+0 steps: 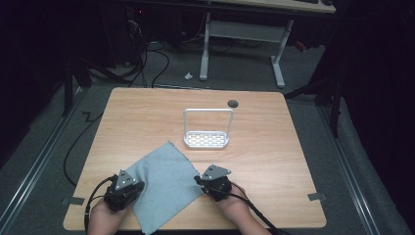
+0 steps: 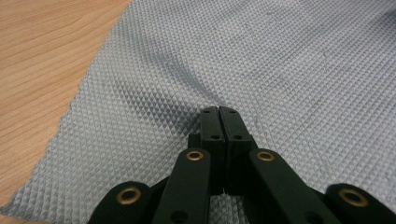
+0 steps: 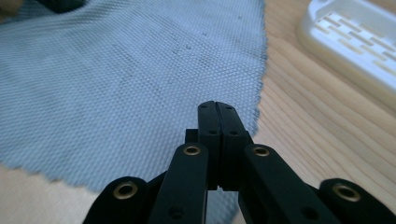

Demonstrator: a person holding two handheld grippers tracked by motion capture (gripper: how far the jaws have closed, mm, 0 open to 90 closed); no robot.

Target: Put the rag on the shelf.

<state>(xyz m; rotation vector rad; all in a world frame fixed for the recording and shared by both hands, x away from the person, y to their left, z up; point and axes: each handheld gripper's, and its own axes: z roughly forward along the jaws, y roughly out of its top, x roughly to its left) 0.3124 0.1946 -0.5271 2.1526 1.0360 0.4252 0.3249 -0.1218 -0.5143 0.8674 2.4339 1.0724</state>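
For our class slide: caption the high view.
Two hand-held tools, left and right, at a grey cloth before a white rack.

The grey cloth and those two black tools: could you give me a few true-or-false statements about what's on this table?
1. The grey cloth lies spread flat on the wooden table. True.
2. The white rack stands on the cloth. False: it stands on bare wood beyond the cloth.
3. The left tool has its jaws wide open. False: they are pressed together over the cloth.
4. The right tool has its jaws together near the cloth's edge. True.
5. The rack holds dishes. False: nothing rests in it.
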